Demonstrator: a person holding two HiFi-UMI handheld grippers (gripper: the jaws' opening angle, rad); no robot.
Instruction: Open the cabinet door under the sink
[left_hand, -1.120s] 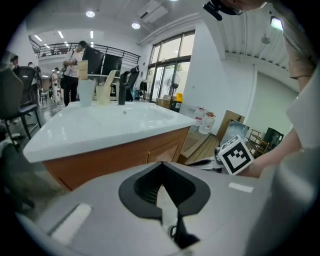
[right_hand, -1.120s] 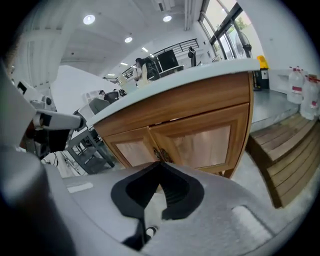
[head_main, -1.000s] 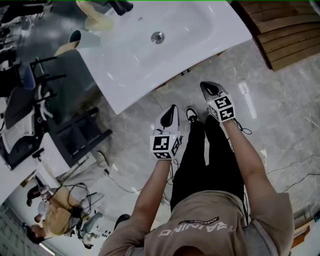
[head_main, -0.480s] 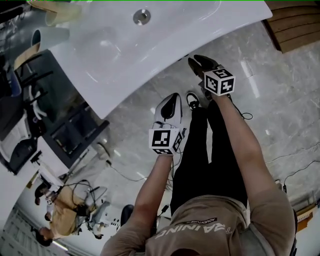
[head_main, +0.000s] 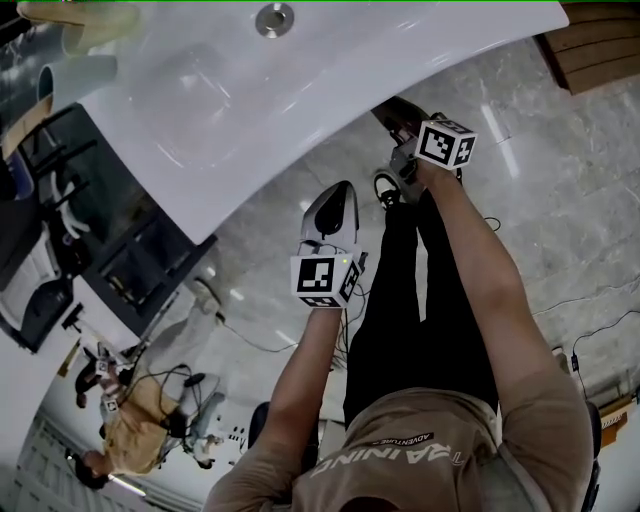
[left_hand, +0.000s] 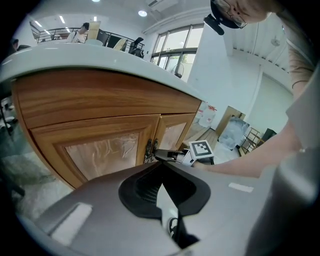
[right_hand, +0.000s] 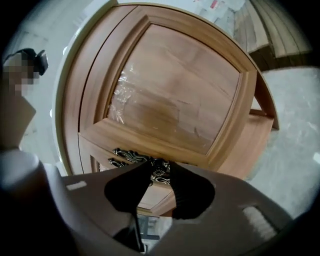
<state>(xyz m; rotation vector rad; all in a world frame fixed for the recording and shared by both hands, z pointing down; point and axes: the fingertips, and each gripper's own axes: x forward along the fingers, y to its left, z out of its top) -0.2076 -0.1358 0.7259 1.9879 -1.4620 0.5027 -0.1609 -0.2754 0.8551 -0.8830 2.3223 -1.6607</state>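
You stand at the white sink (head_main: 300, 90), its drain (head_main: 274, 18) at the far edge of the head view, with both arms stretched toward the wooden cabinet beneath the counter (left_hand: 100, 59). Your right tongs (right_hand: 160, 168) reach in under the counter's rim, close up to the cabinet door (right_hand: 180, 100). Their jaws have just swung wide and eased in a touch, and they stand apart now. The dark ornate handle (right_hand: 128, 155) lies between their tips, and the pads do not yet press on it. The door's pale inset panel, framed in brown wood, fills most of the right gripper view.

Your left tongs (left_hand: 161, 164) hang lower and nearer to you, well back from the cabinet. They point down toward it, with the jaws brought together at the tips and nothing held between them. From there the left gripper view shows two doors side by side under the counter. Both are closed, with their handles at the seam where they meet, and the right tongs' marker cube (left_hand: 200, 149) sits just to the right of that seam. Grey marbled floor (head_main: 560, 230) spreads below, and one of your shoes (head_main: 385, 188) shows between the two arms.
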